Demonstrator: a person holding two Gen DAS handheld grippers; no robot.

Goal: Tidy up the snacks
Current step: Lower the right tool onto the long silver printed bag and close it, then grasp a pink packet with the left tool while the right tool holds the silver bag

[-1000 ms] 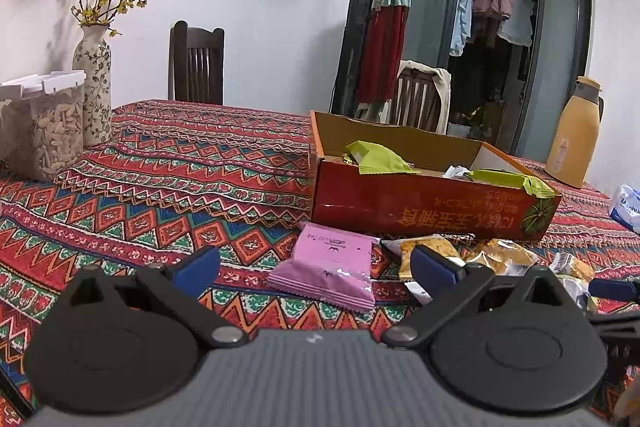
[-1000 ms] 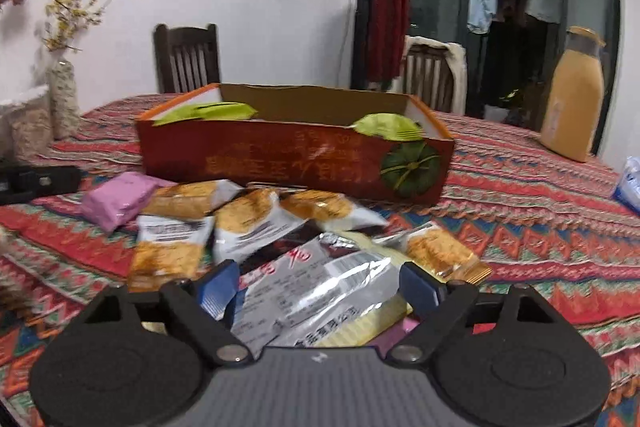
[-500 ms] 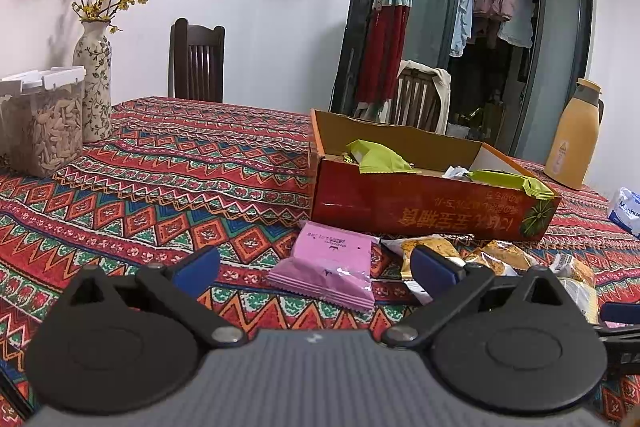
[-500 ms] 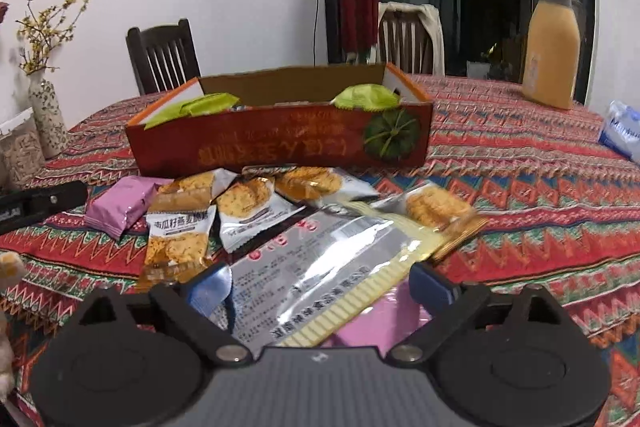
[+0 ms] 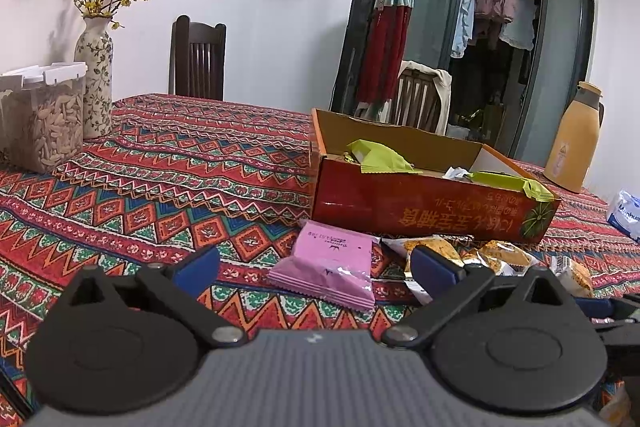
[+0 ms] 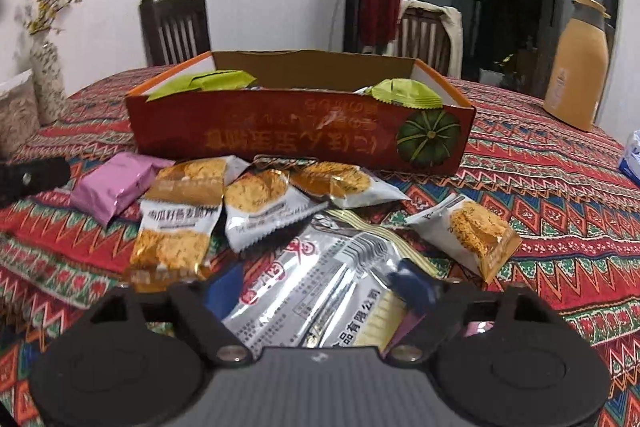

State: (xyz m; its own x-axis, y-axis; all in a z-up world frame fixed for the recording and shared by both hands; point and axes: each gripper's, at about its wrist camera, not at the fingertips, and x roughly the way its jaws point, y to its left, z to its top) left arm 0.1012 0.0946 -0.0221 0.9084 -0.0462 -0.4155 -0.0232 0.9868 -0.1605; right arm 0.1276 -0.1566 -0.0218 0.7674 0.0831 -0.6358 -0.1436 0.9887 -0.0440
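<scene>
A red cardboard box (image 5: pixel 420 211) (image 6: pixel 280 135) stands on the patterned tablecloth with green packets (image 5: pixel 380 159) (image 6: pixel 208 83) inside. In front of it lie a pink packet (image 5: pixel 328 263) (image 6: pixel 116 187) and several orange-and-white biscuit packets (image 6: pixel 176 223) (image 5: pixel 500 255). A flat silver packet (image 6: pixel 320 267) lies between the fingers of my right gripper (image 6: pixel 318 285), whose jaws are closing; the right pad is blurred and no firm press shows. My left gripper (image 5: pixel 316 263) hangs open just short of the pink packet, holding nothing.
At the far left stand a flowered vase (image 5: pixel 94 83) and a clear container of seeds (image 5: pixel 40 123). A yellow flask (image 5: pixel 572 143) and a white-blue pack (image 5: pixel 626 215) sit at the right. Two wooden chairs (image 5: pixel 198 59) stand behind the table.
My right gripper has tipped down over the silver packet, which now fills the gap between its fingers; the jaws widened, then drew in. The left gripper has stayed put.
</scene>
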